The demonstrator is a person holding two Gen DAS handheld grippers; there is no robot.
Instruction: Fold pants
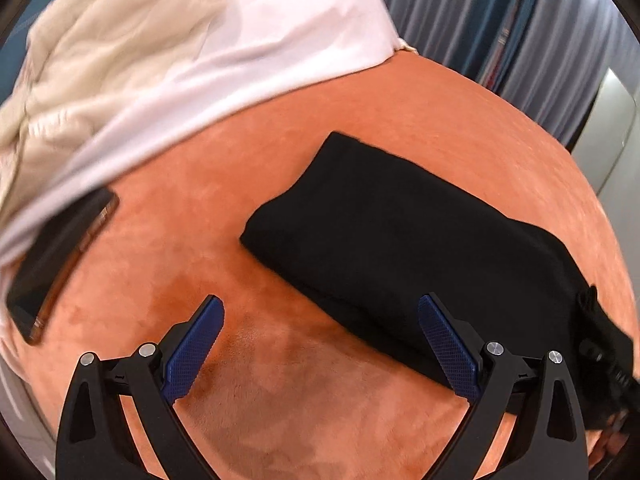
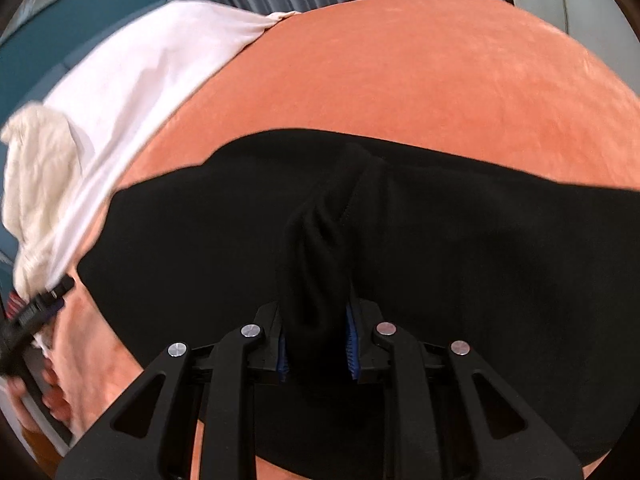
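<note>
Here, at the far left of the left wrist view, a dark phone [image 1: 60, 264] lies on the orange cover [image 1: 280, 120], partly under a white sheet [image 1: 256, 36]; the right wrist view does not take it in. Next comes the left gripper [image 1: 320, 344], its blue-padded jaws wide apart over bare orange cloth with nothing between them, one pad just over the near edge of the pants [image 1: 400, 240]. These pants are black, folded into a thick, neat-edged slab that lies flat on the cover, running toward the right edge of that view. Only the right wrist view shows the grip: the right gripper [image 2: 318, 344] is clamped on a bunched ridge of the pants [image 2: 480, 248], which rises in creases from between its jaws. Its blue pads are mostly buried in cloth. At that view's left edge, a hand [image 2: 40, 396] and part of the other gripper are blurred and cut off.
</note>
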